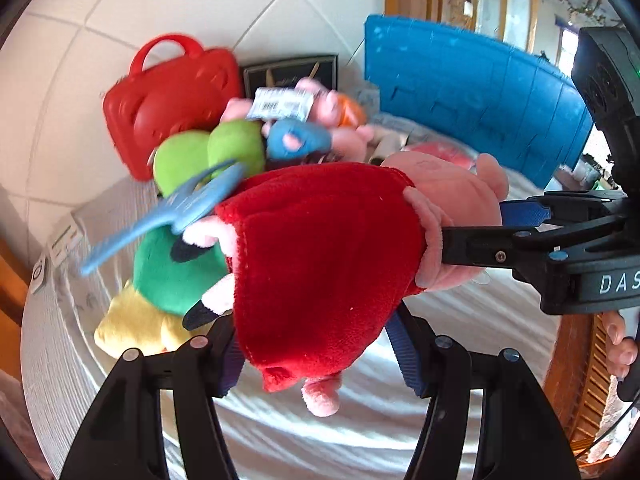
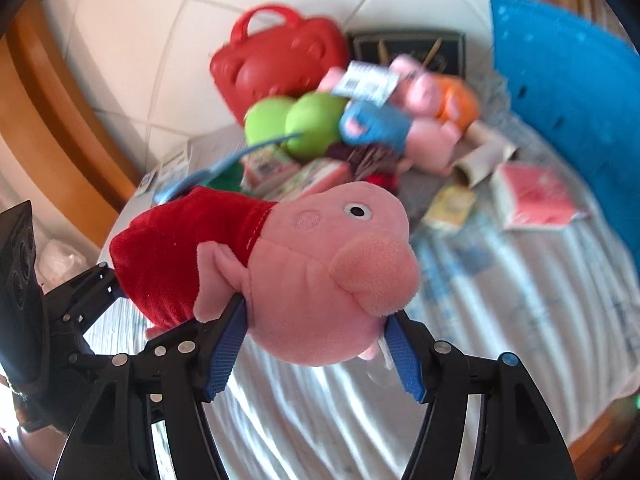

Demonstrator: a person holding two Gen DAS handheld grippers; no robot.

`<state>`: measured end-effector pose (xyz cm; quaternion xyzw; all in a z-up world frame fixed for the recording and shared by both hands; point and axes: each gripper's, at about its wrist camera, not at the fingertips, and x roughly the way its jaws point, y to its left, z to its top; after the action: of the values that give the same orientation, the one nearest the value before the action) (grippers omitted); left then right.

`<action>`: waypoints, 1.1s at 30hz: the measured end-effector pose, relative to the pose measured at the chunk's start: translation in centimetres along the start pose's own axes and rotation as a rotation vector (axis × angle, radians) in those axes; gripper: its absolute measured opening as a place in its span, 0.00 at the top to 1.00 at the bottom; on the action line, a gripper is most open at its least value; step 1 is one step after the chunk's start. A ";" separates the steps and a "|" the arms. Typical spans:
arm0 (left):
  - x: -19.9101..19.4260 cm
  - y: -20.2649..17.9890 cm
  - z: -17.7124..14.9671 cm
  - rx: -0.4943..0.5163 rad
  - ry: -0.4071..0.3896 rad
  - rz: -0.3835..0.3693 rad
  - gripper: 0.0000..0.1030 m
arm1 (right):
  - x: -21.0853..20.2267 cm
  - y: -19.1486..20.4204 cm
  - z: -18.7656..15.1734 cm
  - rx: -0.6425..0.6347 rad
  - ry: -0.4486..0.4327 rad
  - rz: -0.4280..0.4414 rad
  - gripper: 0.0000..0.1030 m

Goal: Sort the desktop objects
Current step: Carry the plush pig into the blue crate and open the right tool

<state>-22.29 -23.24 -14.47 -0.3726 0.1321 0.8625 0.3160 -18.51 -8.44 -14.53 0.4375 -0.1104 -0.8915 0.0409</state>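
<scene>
Left wrist view: the red plastic case (image 1: 168, 96) stands far left on the surface (image 1: 460, 340), then heaped plush toys (image 1: 208, 152). The left gripper (image 1: 320, 354) clamps the pig plush (image 1: 328, 248) by its red dress, the right gripper (image 2: 316, 354) its pink head; both jaws half closed. A blue board (image 1: 472, 92) stands rightmost.

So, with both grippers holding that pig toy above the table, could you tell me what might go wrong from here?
1. The left gripper holds only the soft red dress, and the right gripper holds the head of the pig toy; pulling apart could strain the seam.
2. Plush compresses, so either grip may slip.
3. The blue tag dangles and could snag the toy pile.
</scene>
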 end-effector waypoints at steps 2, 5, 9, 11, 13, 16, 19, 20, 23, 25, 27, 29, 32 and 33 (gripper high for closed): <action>-0.6 -1.4 1.7 0.007 -0.035 -0.012 0.40 | -1.7 -0.8 0.7 -0.002 -0.033 -0.019 0.36; -1.4 -4.0 4.6 0.033 -0.090 -0.023 0.40 | -4.7 -2.9 2.0 -0.007 -0.084 -0.046 0.36; -1.4 -7.9 9.6 0.044 -0.160 -0.038 0.40 | -8.8 -6.8 4.6 -0.023 -0.148 -0.083 0.36; -1.2 -10.2 12.4 0.047 -0.199 -0.038 0.40 | -10.8 -9.2 6.3 -0.039 -0.180 -0.103 0.36; -0.7 -12.5 15.0 0.047 -0.228 -0.036 0.40 | -12.6 -11.7 8.0 -0.056 -0.209 -0.115 0.36; 0.0 -16.0 19.0 0.051 -0.259 -0.035 0.40 | -15.3 -16.2 10.5 -0.065 -0.239 -0.125 0.36; 0.5 -19.8 23.3 0.063 -0.301 -0.038 0.40 | -18.1 -20.3 12.9 -0.085 -0.285 -0.143 0.36; 0.6 -21.1 24.8 0.067 -0.314 -0.041 0.40 | -19.0 -21.6 13.6 -0.087 -0.299 -0.148 0.36; 1.3 -25.4 29.4 0.092 -0.340 -0.050 0.40 | -21.9 -26.2 15.7 -0.067 -0.330 -0.163 0.35; 2.1 -28.1 32.0 0.103 -0.341 -0.069 0.40 | -23.5 -29.6 17.1 -0.050 -0.343 -0.179 0.35; 3.4 -30.6 34.2 0.114 -0.320 -0.090 0.40 | -24.8 -32.9 17.8 -0.021 -0.344 -0.189 0.35; 5.1 -33.6 36.5 0.138 -0.292 -0.102 0.40 | -25.5 -36.4 18.4 0.016 -0.338 -0.198 0.35; 7.4 -37.1 38.8 0.162 -0.231 -0.128 0.40 | -25.8 -41.4 18.6 0.078 -0.315 -0.209 0.35; 8.3 -38.3 39.3 0.172 -0.207 -0.139 0.40 | -25.9 -42.7 18.5 0.097 -0.308 -0.212 0.35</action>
<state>-23.99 28.03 6.84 -0.2615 0.1459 0.8579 0.4175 -16.17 40.47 6.43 0.3068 -0.1113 -0.9408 -0.0917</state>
